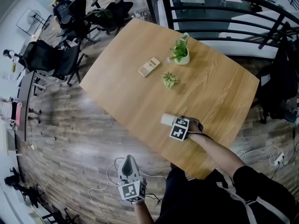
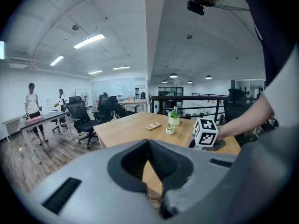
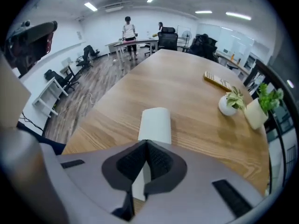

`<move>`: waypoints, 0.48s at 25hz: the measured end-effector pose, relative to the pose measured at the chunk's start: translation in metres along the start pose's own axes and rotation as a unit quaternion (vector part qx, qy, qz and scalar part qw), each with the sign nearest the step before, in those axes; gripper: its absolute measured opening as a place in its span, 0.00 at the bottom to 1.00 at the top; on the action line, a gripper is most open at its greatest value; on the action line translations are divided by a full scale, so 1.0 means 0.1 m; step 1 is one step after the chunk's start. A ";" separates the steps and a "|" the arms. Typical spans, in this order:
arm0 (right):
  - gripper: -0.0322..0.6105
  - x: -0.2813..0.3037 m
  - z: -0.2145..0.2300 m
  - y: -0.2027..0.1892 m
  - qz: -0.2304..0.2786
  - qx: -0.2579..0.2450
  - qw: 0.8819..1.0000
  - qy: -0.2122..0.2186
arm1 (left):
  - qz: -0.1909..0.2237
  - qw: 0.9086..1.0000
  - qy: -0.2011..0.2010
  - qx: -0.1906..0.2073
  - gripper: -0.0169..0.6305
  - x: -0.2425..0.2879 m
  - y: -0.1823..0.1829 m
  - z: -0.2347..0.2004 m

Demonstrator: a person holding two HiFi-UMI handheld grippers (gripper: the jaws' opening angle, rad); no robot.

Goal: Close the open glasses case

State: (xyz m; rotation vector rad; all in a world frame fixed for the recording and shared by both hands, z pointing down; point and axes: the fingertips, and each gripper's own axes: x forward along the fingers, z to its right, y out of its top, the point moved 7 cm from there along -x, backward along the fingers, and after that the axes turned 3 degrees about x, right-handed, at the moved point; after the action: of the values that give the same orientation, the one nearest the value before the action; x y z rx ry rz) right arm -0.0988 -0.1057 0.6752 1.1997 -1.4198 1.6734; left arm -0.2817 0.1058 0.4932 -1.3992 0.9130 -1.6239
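A white glasses case [image 1: 167, 120] lies with its lid down on the wooden table [image 1: 126, 92], near the front edge. My right gripper [image 1: 174, 123] points steeply down right over the case's near end. In the right gripper view the case [image 3: 155, 124] stretches away from the right gripper [image 3: 146, 144], whose jaws meet at the tips; whether they touch the case I cannot tell. My left gripper [image 1: 128, 159] hangs off the table's near edge, over the floor, shut and empty. In the left gripper view, the left gripper [image 2: 149, 143] faces the table and the right gripper's marker cube [image 2: 205, 133].
A beige calculator [image 1: 149, 66], a small potted plant [image 1: 169, 80] and a taller plant in a white pot [image 1: 181, 53] stand farther back on the table. Black office chairs [image 1: 60, 59] crowd the left. A dark railing [image 1: 224, 13] runs behind. Cables [image 1: 100, 188] lie on the floor.
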 end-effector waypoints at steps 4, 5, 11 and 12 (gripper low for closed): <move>0.07 0.04 -0.08 0.02 -0.011 -0.030 0.998 -0.060 | 0.001 1.000 -0.004 -0.001 0.02 0.05 0.00 0.03; 0.07 0.05 -0.07 0.03 -0.017 -0.033 0.998 -0.060 | 0.002 1.000 -0.006 -0.001 0.02 0.06 0.01 0.04; 0.07 -0.13 -0.07 -0.02 0.031 -0.017 0.998 -0.048 | 0.018 1.000 -0.016 0.009 0.02 0.07 0.13 0.12; 0.07 -0.22 -0.09 -0.02 0.054 -0.006 0.997 -0.046 | 0.021 1.000 -0.016 0.010 0.02 0.07 0.16 0.12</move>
State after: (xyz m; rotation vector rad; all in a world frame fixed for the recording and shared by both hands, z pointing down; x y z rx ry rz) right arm -0.0901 -0.0948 0.6555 1.2263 -1.5737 1.6990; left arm -0.2692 0.0918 0.4834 -1.3796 0.8999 -1.5699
